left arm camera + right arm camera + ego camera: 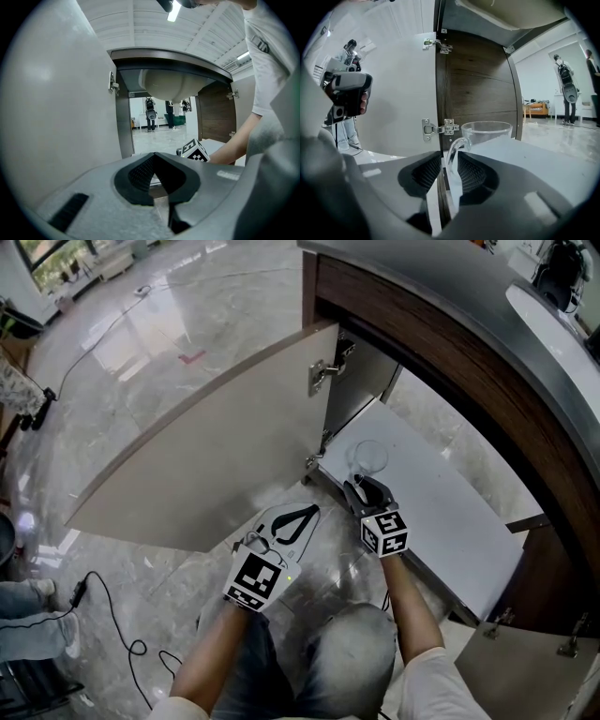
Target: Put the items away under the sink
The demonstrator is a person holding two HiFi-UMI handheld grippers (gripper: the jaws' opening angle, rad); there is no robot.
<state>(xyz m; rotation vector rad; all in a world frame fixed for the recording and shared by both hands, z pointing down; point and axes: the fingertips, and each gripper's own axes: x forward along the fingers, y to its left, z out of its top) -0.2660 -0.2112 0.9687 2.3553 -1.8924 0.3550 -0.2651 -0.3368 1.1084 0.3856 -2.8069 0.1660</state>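
On cabinet shelf (450, 507), glass mug (487, 133) just ahead of right tool (450, 164), handle (452, 150) between its spread jaws; left tool (295, 521) closed, farther.

Head view looks down; both gripper views face the cabinet (441, 502)

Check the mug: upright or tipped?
Upright. The mug stands rim up on the shelf, its handle between the open right tongs.

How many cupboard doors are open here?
2. In the head view, the left door swings wide over the floor, and the right door stands open at the lower right corner. None seems hidden.
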